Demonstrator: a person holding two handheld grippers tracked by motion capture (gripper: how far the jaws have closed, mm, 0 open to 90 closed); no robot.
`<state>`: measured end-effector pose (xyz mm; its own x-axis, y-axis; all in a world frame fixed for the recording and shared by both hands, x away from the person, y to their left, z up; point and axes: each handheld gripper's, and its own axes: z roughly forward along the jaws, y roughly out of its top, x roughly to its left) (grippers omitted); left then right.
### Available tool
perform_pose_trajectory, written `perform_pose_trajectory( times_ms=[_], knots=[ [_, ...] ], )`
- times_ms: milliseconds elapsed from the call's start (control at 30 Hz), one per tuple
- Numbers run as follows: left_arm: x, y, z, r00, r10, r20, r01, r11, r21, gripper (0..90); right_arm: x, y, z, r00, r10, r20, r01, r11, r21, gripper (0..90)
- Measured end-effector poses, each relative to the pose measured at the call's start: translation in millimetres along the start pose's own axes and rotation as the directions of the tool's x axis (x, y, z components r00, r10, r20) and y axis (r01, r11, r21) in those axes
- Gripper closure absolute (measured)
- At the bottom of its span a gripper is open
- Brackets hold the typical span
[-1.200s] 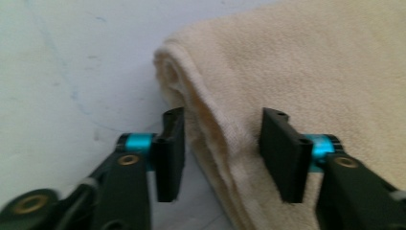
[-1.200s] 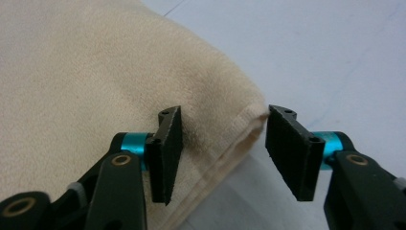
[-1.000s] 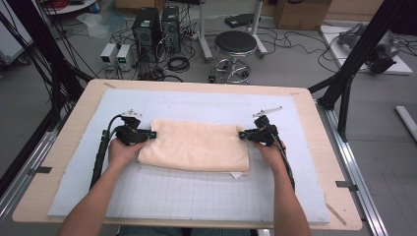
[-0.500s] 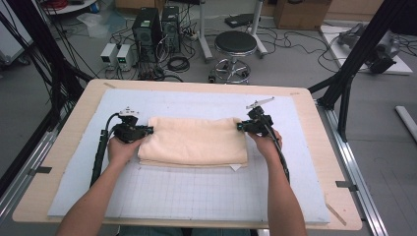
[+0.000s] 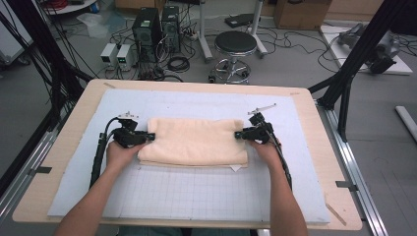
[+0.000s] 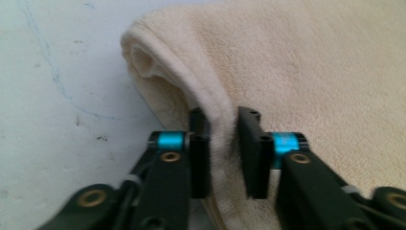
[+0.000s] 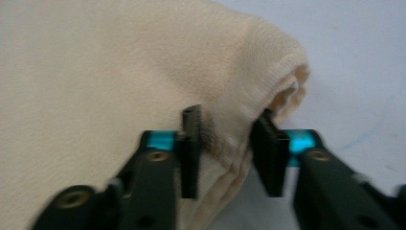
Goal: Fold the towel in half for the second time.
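A cream towel lies folded into a long band across the middle of the white mat. My left gripper sits at its left end. In the left gripper view, the left gripper pinches the towel's rolled edge between its pads. My right gripper is at the towel's right end. In the right gripper view, the right gripper has just been opening its jaws. The towel's folded edge stands loosely between them, with a gap at one pad.
The mat covers a wooden table with bare borders on all sides. A small white tag pokes out under the towel's near right corner. A stool and computer boxes stand on the floor beyond the far edge.
The right hand nudged slightly toward the far side and came back. The left hand and the towel stay where they were.
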<state>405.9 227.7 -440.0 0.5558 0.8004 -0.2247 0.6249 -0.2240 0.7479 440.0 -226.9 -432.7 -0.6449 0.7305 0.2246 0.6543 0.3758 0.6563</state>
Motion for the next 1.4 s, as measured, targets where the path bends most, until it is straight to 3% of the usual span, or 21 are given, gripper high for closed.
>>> perform_pose_trajectory(
  times_ms=[100, 300, 400, 433, 500, 567, 667, 767, 867, 933, 1000, 1067, 1167, 1267, 1400],
  knots=[
    [-2.0, 2.0, 0.3, 0.9993, 0.014, -0.034, -0.014, 0.9998, -0.011, 81.6, 4.5, 4.8, -1.1, 0.9974, -0.064, 0.034, 0.064, 0.998, -0.009, 80.7],
    [-0.1, 7.8, -3.6, 0.9925, -0.008, -0.122, -0.004, 0.9957, -0.092, 82.1, 10.9, 16.8, -2.7, 0.9897, -0.081, 0.118, 0.091, 0.993, -0.079, 81.1],
    [3.9, 5.0, -2.0, 0.9956, -0.012, -0.093, 0.005, 0.9976, -0.069, 81.2, 12.6, 22.7, 0.3, 0.9861, -0.087, 0.142, 0.097, 0.993, -0.067, 79.4],
    [3.9, 4.1, -2.1, 0.996, -0.005, -0.089, 0.0, 0.9981, -0.062, 79.5, 10.9, 22.1, 3.0, 0.9859, -0.08, 0.147, 0.088, 0.995, -0.05, 75.6],
    [2.9, 4.6, -6.8, 0.9949, 0.023, -0.098, -0.03, 0.9973, -0.068, 71.0, 8.8, 19.6, 6.1, 0.9819, -0.059, 0.18, 0.064, 0.998, -0.022, 57.1],
    [2.5, 6.8, -15.8, 0.9932, 0.018, -0.115, -0.032, 0.9927, -0.116, 63.8, 7.2, 18.6, 1.1, 0.982, -0.033, 0.186, 0.04, 0.998, -0.037, 51.4],
    [0.3, 10.5, -27.3, 0.9912, 0.024, -0.13, -0.047, 0.9822, -0.182, 62.9, 14.7, 22.8, -9.9, 0.9718, -0.085, 0.22, 0.104, 0.992, -0.075, 49.7],
    [-4.5, 10.8, -27.0, 0.9942, 0.047, -0.096, -0.064, 0.9826, -0.175, 68.0, 23.1, 26.6, -13.8, 0.9773, -0.117, 0.177, 0.139, 0.984, -0.114, 54.8],
    [-8.8, 8.0, -19.1, 0.9978, 0.056, -0.035, -0.061, 0.9875, -0.145, 74.1, 29.9, 27.7, -4.2, 0.9813, -0.159, 0.108, 0.17, 0.98, -0.1, 58.0],
    [-11.1, 4.6, -12.6, 0.9974, 0.07, -0.018, -0.072, 0.9914, -0.109, 74.2, 32.7, 27.2, 3.7, 0.982, -0.168, 0.087, 0.174, 0.982, -0.071, 57.4],
    [-10.9, 0.4, -7.8, 0.9955, 0.093, -0.016, -0.094, 0.9935, -0.065, 72.6, 33.6, 23.7, 12.0, 0.9789, -0.184, 0.088, 0.188, 0.982, -0.031, 56.0],
    [-8.6, -3.8, -4.3, 0.9957, 0.093, -0.006, -0.093, 0.995, -0.038, 70.5, 32.7, 17.1, 15.5, 0.9789, -0.187, 0.083, 0.19, 0.982, -0.025, 55.0],
    [-8.5, -7.1, -3.7, 0.9964, 0.083, -0.015, -0.084, 0.9949, -0.056, 71.4, 34.7, 5.0, 15.7, 0.9662, -0.239, 0.096, 0.244, 0.969, -0.045, 55.6],
    [-9.2, -7.0, -3.3, 0.9952, 0.095, -0.022, -0.096, 0.9942, -0.049, 71.6, 34.5, 0.6, 13.5, 0.9695, -0.226, 0.096, 0.232, 0.971, -0.058, 55.7],
    [-10.7, -7.0, -3.5, 0.994, 0.106, -0.026, -0.107, 0.993, -0.049, 70.1, 35.5, 1.2, 13.7, 0.9661, -0.236, 0.105, 0.242, 0.969, -0.053, 55.0]
  ],
)
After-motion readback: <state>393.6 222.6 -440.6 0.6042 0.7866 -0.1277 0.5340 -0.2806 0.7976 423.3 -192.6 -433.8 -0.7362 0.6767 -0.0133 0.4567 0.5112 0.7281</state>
